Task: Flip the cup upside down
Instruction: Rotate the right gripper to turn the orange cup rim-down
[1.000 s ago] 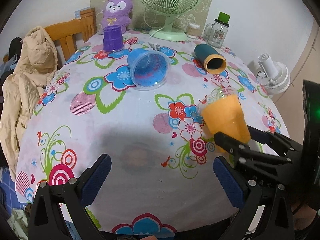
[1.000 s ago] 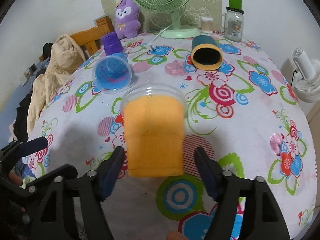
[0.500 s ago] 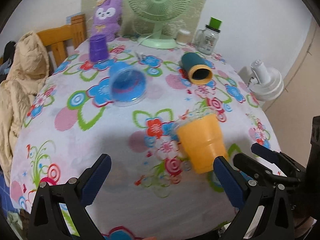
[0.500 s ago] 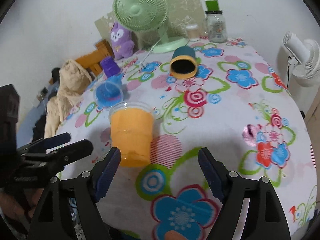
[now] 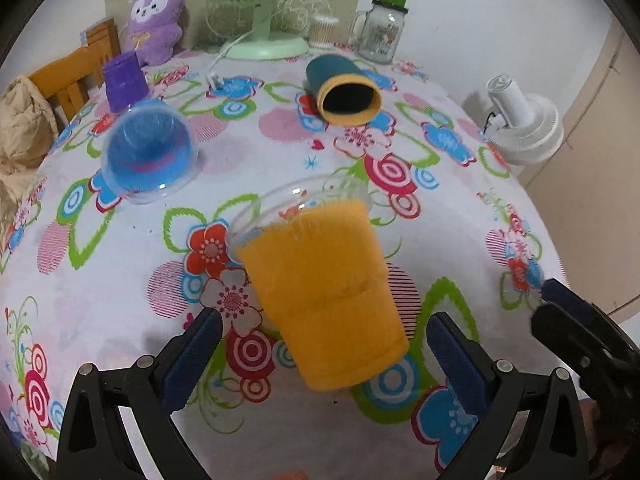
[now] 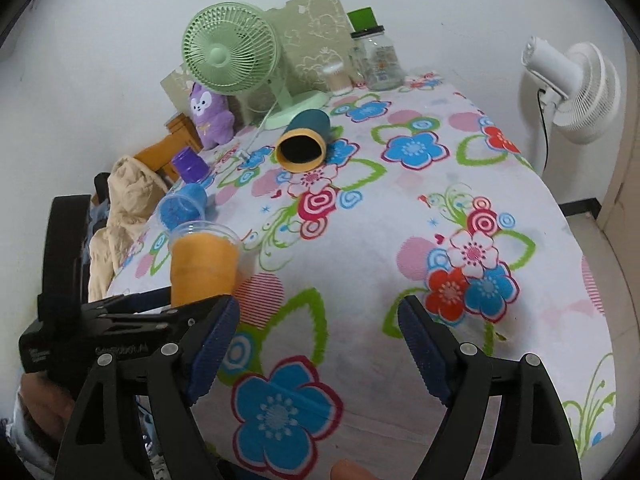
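An orange cup (image 5: 324, 292) with a clear rim stands upright on the flowered tablecloth (image 5: 100, 280). My left gripper (image 5: 324, 360) is open, one finger on each side of the cup's base, not touching it. In the right wrist view the orange cup (image 6: 202, 264) stands at the left with the left gripper's fingers (image 6: 140, 300) around its base. My right gripper (image 6: 318, 344) is open and empty, over the tablecloth (image 6: 400, 208) to the right of the cup.
A blue cup (image 5: 150, 156) and a teal cup with an orange rim (image 5: 344, 92) lie on their sides. A purple cup (image 5: 122, 80) stands upside down at the back left. A green fan (image 5: 260, 8), a plush toy (image 5: 154, 16) and a jar (image 5: 380, 32) line the back. A white fan (image 6: 568, 84) stands off the table's right.
My right gripper has let go of the orange cup and drawn back to the right. My left gripper has moved in so that its open fingers sit either side of the cup.
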The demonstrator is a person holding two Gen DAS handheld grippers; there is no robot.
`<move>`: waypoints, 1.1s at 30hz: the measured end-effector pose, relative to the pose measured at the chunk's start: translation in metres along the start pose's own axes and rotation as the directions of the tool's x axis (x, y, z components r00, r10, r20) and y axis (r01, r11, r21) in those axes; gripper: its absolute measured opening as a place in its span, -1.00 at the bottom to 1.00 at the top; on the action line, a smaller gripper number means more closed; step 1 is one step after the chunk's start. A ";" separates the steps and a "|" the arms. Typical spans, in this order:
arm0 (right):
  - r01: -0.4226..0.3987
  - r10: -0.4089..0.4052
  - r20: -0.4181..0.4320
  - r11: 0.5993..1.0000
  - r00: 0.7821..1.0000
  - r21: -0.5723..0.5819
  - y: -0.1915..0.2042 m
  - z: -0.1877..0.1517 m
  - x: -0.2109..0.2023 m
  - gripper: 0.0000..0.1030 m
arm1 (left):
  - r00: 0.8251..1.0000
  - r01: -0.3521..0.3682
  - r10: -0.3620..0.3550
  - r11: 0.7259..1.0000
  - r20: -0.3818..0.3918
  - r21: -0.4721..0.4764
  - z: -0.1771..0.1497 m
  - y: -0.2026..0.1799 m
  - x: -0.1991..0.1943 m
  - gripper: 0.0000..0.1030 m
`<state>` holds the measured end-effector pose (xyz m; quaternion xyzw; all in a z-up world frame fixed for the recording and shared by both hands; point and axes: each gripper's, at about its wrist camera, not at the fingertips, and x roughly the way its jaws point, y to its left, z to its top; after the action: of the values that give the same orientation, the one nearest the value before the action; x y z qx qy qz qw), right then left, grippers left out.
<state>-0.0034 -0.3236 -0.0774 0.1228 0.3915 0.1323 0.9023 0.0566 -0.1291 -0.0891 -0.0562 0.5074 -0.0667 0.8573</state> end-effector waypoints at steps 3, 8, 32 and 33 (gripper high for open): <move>0.001 -0.001 0.004 1.000 1.000 0.004 -0.005 -0.002 -0.002 0.62 | 1.000 -0.001 0.001 1.000 -0.003 -0.020 0.001 0.000 0.005 0.99; -0.001 0.001 0.012 1.000 1.000 0.012 -0.012 -0.004 -0.004 0.62 | 1.000 -0.016 0.016 0.999 -0.002 -0.034 0.002 0.001 0.009 0.83; -0.039 0.039 -0.014 0.999 0.999 0.003 -0.003 -0.008 0.007 0.62 | 0.999 -0.022 0.022 1.000 0.028 -0.017 0.008 0.008 -0.022 0.08; -0.041 0.041 -0.014 0.999 0.999 0.000 -0.002 -0.008 0.007 0.62 | 0.999 -0.022 0.022 1.000 0.037 -0.013 0.010 0.008 -0.027 0.08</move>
<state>-0.0046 -0.3220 -0.0877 0.1297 0.3954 0.1519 0.8966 0.0527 -0.1162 -0.0626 -0.0572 0.4925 -0.0530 0.8668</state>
